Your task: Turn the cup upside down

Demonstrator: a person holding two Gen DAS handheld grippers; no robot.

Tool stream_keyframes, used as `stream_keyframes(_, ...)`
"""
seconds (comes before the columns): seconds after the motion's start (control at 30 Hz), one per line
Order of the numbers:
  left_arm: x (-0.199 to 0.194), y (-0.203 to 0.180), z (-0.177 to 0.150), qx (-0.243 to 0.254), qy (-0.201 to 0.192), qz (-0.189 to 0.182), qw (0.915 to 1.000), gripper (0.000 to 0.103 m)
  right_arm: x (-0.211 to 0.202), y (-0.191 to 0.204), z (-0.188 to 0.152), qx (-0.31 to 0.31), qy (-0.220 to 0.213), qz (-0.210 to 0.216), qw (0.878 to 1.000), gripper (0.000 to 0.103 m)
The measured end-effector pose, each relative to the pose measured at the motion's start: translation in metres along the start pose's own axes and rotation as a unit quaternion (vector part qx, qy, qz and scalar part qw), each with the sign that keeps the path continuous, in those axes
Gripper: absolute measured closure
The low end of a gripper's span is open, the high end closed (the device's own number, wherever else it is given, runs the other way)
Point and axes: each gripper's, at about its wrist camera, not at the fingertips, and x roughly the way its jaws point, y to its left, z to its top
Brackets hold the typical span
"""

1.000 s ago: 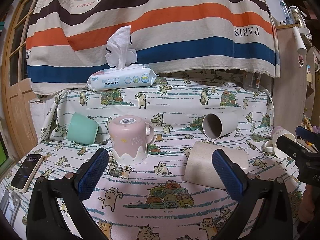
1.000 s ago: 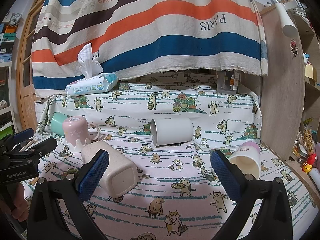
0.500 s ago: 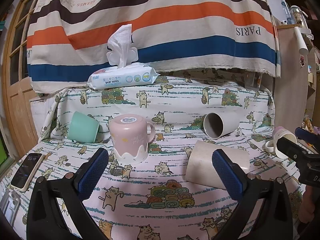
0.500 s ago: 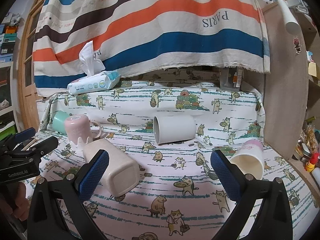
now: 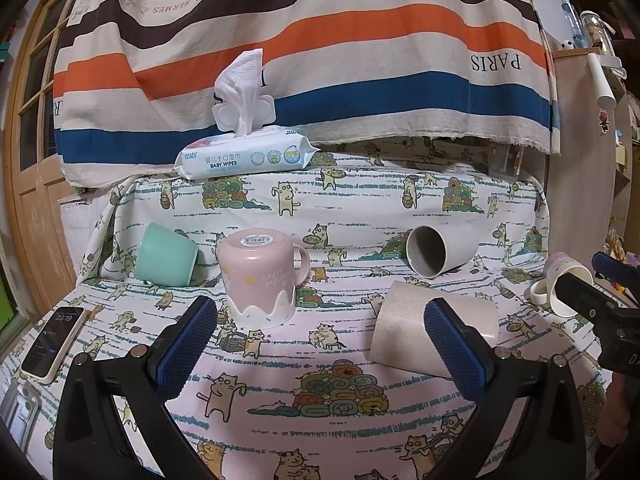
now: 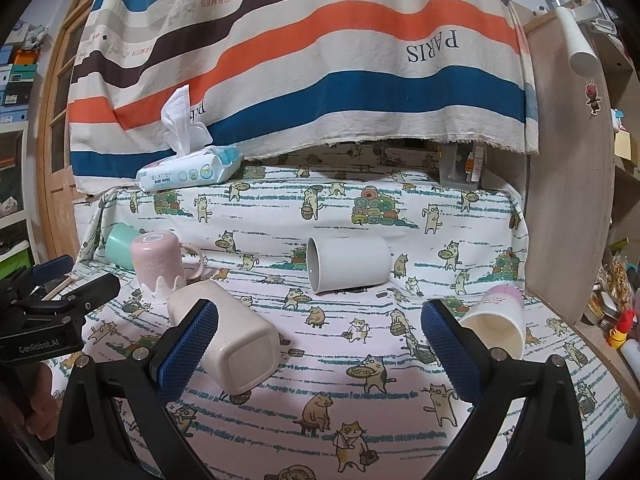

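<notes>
Beside left tongs [image 5: 320,344], only left view shows phone [image 5: 54,342].

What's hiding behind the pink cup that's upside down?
Behind the pink cup a mint green cup lies tipped on the cat-print cloth. The pink cup covers part of its rim, and its inside faces away, unseen.

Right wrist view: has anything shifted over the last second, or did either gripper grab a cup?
Only the cameras drifted slightly; the scene slides a little in both views. Nothing was grabbed or released: the left gripper and right gripper stay open and empty. The pink mug remains upside down, and the beige cup, white cup and green cup lie where they were.
</notes>
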Motion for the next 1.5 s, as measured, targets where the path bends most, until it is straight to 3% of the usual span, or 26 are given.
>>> stream_keyframes(1.5, -0.0023, -0.0027, 0.0016, -0.002, -0.003, 0.003, 1.0000, 0.000, 0.0021, -0.0023, -0.0020, 0.004, 0.007, -0.022, 1.000, 0.001)
